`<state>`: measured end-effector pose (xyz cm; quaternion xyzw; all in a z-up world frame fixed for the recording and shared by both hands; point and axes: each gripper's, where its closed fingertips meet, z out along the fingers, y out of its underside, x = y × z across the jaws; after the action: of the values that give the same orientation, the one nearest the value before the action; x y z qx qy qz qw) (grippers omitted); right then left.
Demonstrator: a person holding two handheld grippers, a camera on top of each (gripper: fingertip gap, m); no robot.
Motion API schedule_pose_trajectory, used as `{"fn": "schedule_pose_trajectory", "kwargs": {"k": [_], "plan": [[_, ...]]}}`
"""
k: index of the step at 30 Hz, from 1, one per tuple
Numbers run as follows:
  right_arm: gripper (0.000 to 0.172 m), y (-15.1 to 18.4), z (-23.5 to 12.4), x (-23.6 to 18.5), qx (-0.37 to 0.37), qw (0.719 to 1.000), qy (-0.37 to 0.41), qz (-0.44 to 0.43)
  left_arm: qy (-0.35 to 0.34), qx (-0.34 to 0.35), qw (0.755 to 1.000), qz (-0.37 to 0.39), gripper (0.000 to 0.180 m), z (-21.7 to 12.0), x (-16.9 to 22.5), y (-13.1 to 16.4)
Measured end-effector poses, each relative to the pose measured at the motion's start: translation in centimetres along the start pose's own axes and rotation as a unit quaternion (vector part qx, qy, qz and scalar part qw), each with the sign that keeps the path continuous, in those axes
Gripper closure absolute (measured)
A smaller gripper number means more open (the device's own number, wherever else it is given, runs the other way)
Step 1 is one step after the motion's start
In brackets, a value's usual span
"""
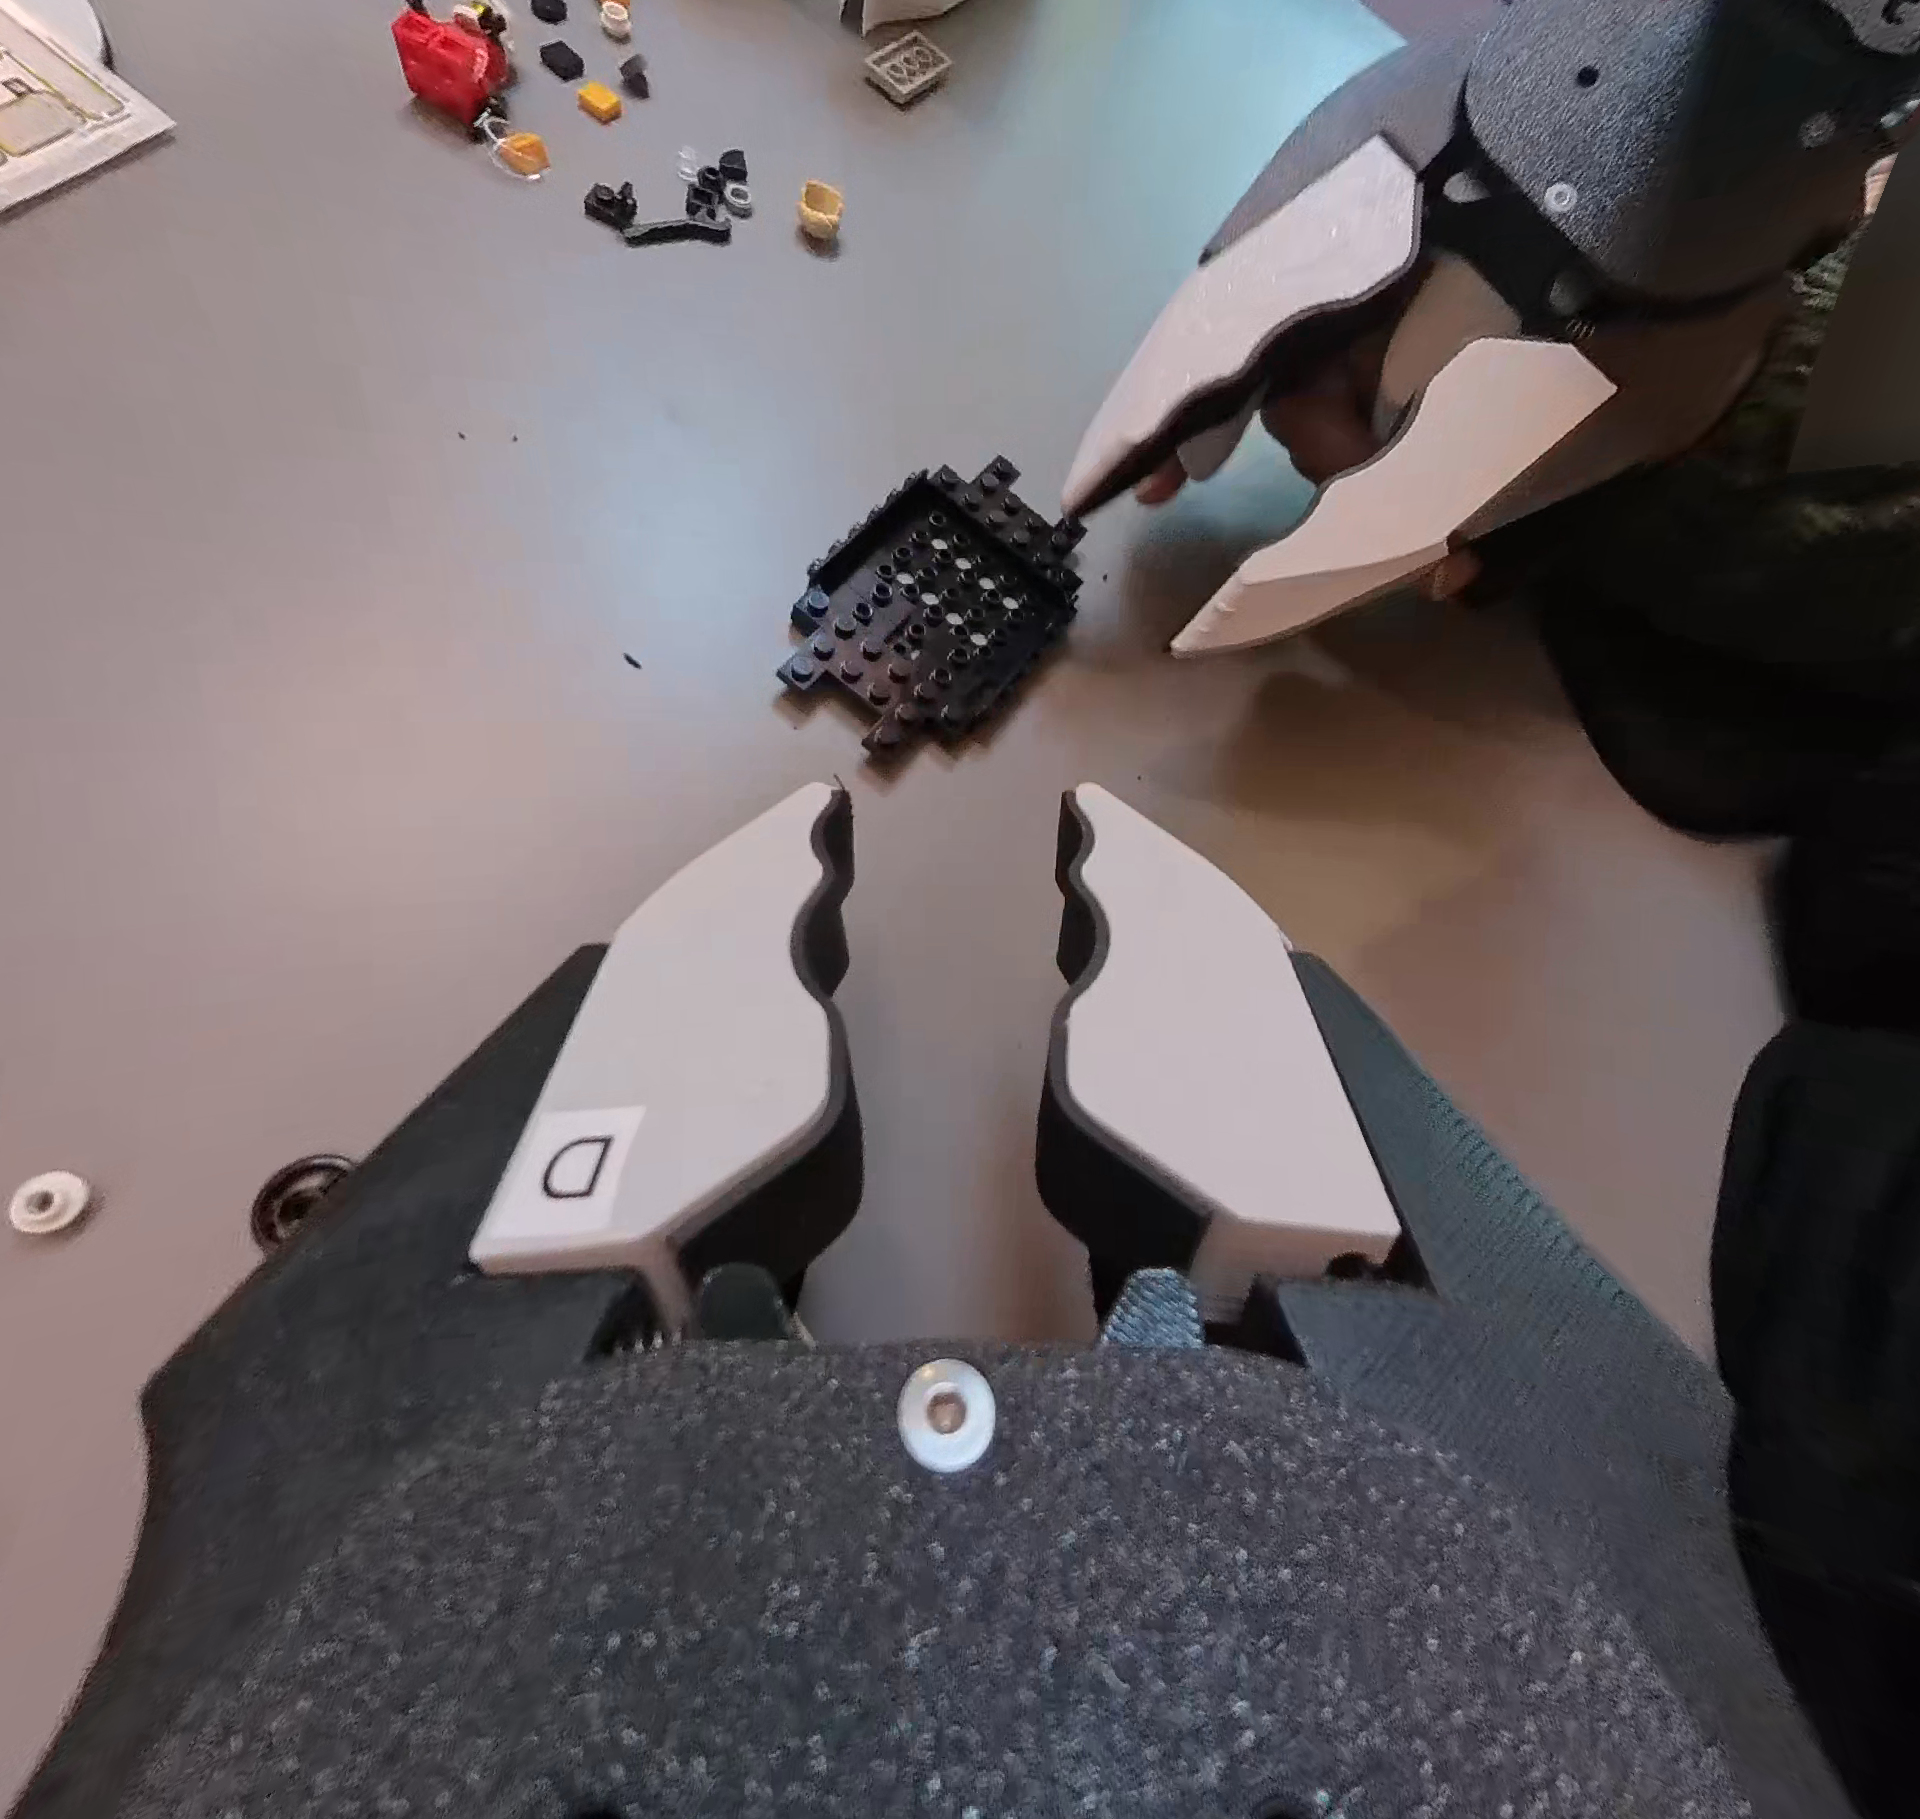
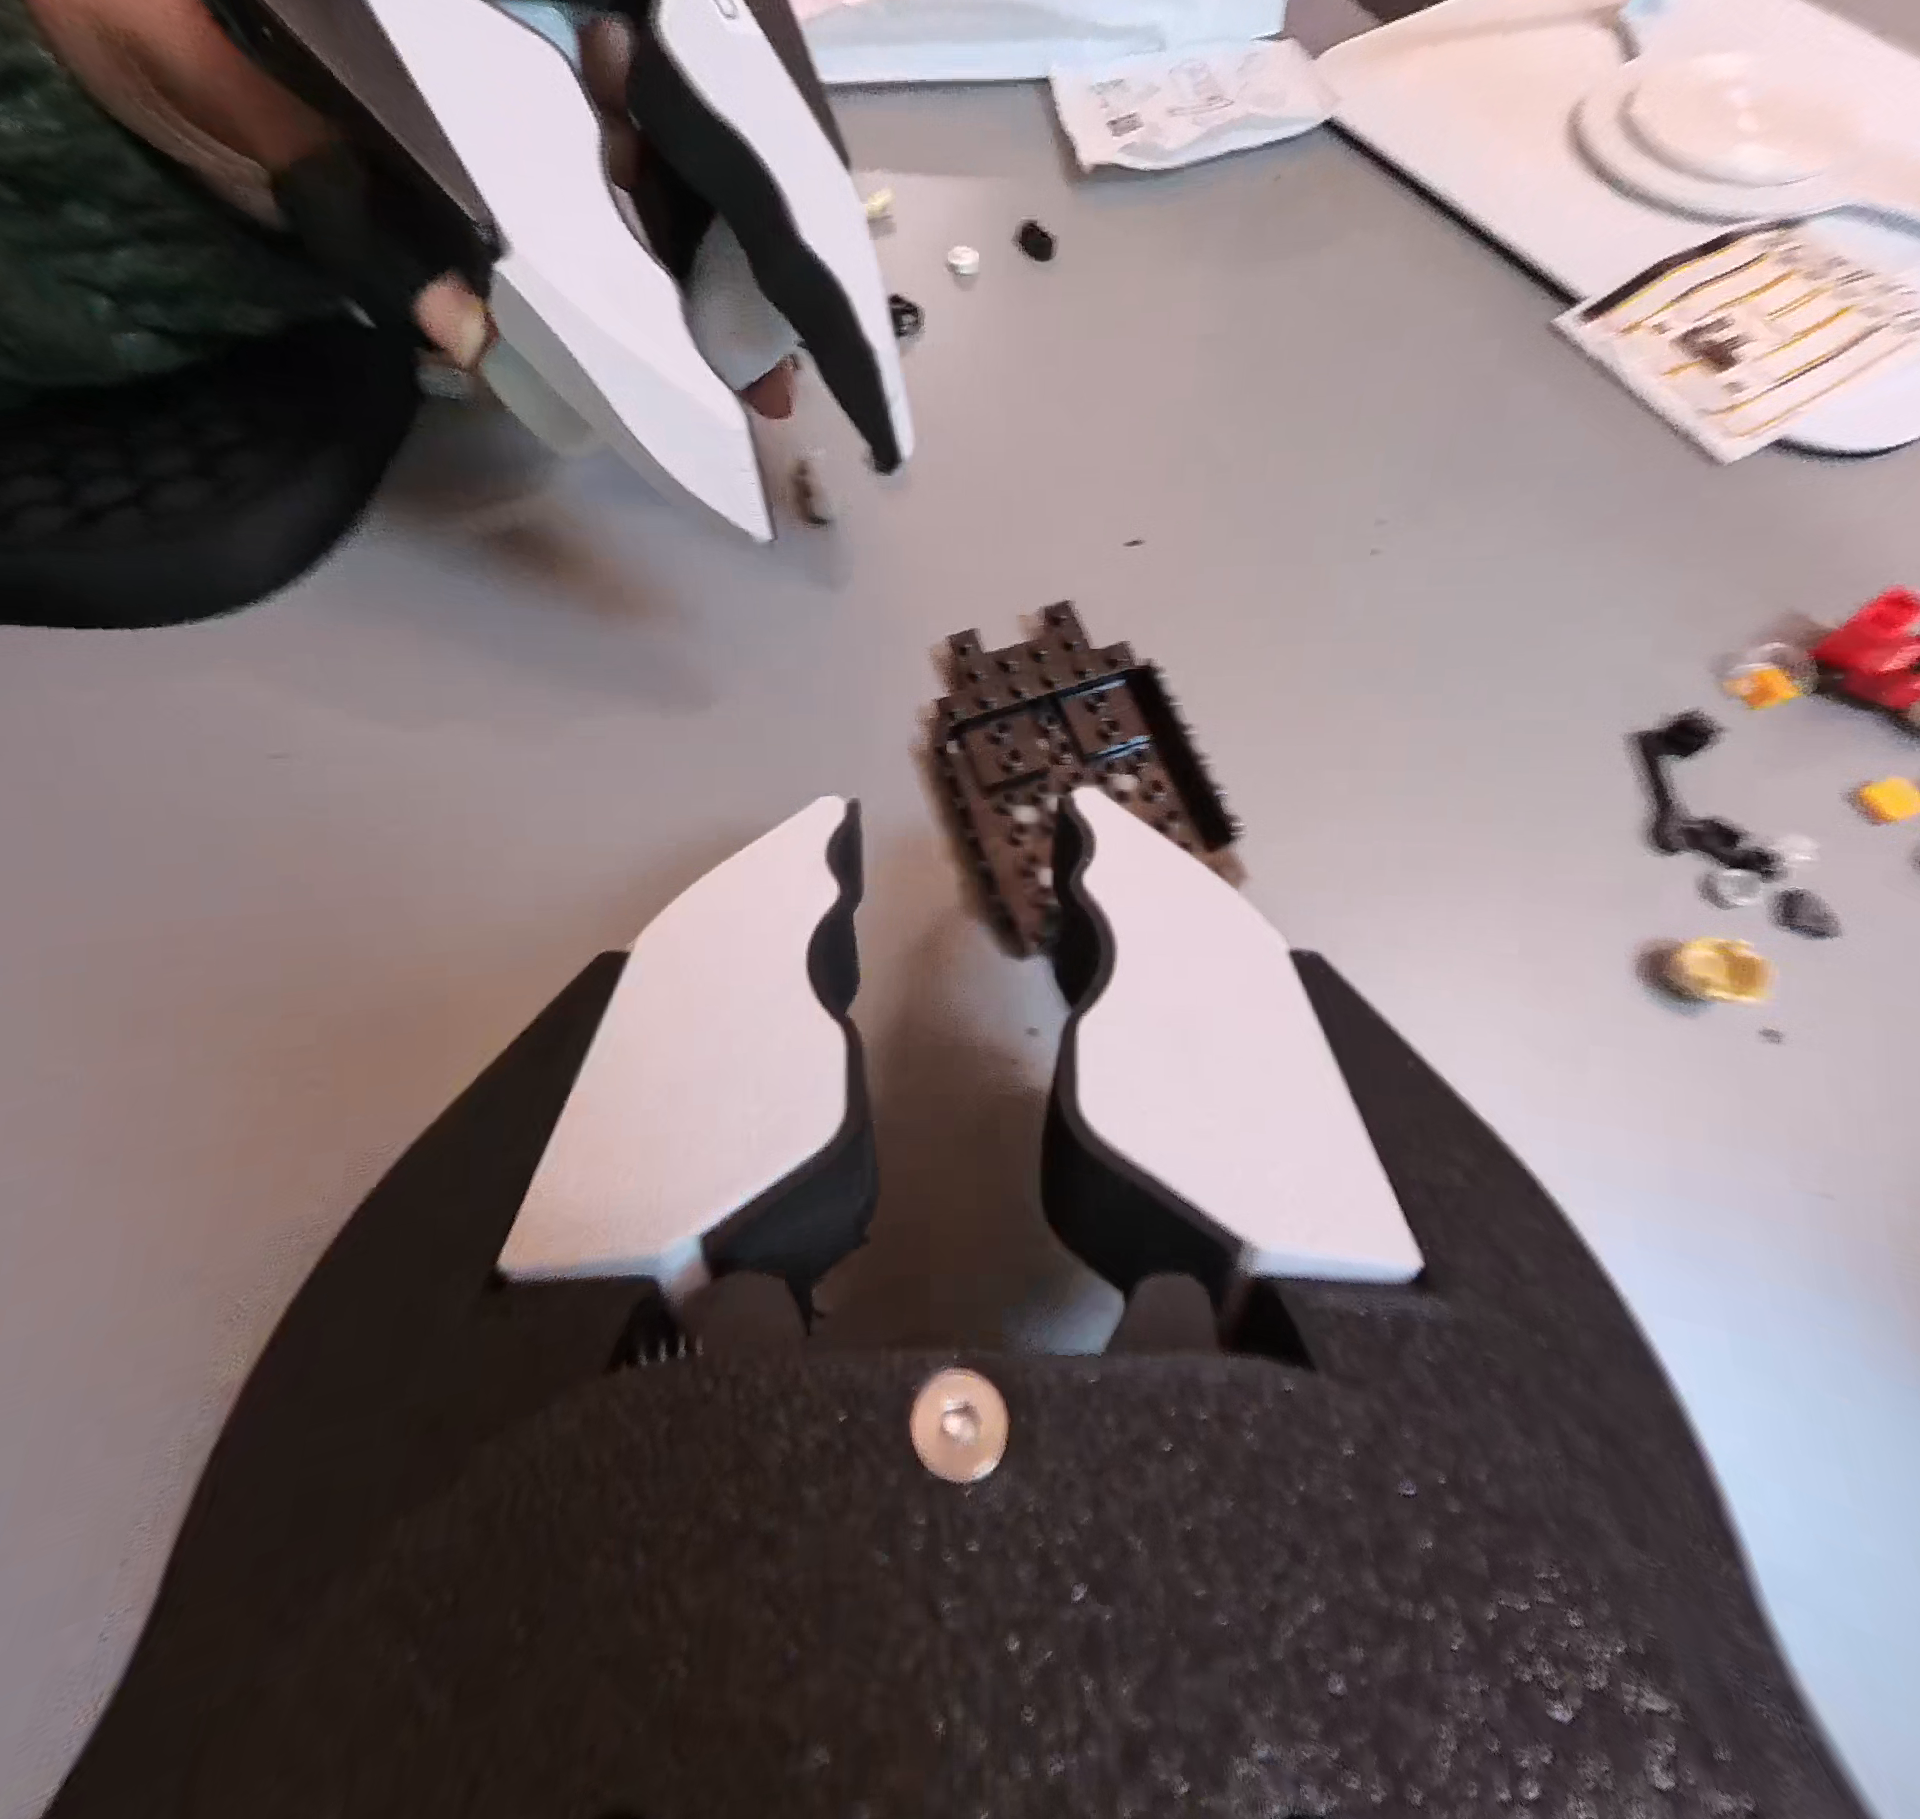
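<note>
both grippers, left [image 1: 954, 793] and right [image 2: 956, 803], gaping empty beside flat black studded brick plate [image 1: 935, 606], best approached squarely

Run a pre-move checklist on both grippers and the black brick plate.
1. Left gripper fingers apart, nothing between them: ok.
2. Right gripper fingers apart, gripping nothing: ok.
3. Black brick plate lies flat on the grey table, held by neither gripper: ok.
4. Left gripper stands short of the plate, not touching: ok.
5. Right gripper's far finger touching the plate's corner: cannot tell.
6. Loose small bricks lie apart from the plate: ok.
</note>
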<state>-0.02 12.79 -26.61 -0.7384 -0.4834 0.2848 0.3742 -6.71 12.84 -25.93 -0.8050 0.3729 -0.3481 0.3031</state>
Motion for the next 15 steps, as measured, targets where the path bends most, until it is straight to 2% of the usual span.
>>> {"fn": "schedule_pose_trajectory", "kwargs": {"k": [3,5,7,9,10,15], "plan": [[0.126,0.0,0.4,1.5,-0.037,0.995,0.038,-0.081,0.004,-0.001,1.0,0.002,0.144,0.5,0.2,-0.1],[0.124,0.5,1.1,1.5,-0.083,0.989,0.024,-0.12,0.007,0.001,1.0,0.002,0.144,0.7,0.5,-0.3],[0.132,1.3,2.1,0.9,-0.124,0.981,-0.002,-0.147,0.005,0.008,1.0,0.0,0.144,0.6,0.6,-0.2],[0.161,1.8,2.8,0.6,-0.148,0.974,-0.003,-0.169,0.008,0.013,1.0,-0.007,0.145,0.5,0.7,0.1],[0.168,2.0,2.9,0.5,-0.153,0.973,-0.001,-0.175,0.009,0.016,1.0,-0.012,0.146,0.4,0.6,0.3],[0.169,1.8,2.3,0.4,-0.13,0.969,0.016,-0.211,0.036,0.04,0.997,-0.048,0.146,-0.1,0.7,0.2]]}}
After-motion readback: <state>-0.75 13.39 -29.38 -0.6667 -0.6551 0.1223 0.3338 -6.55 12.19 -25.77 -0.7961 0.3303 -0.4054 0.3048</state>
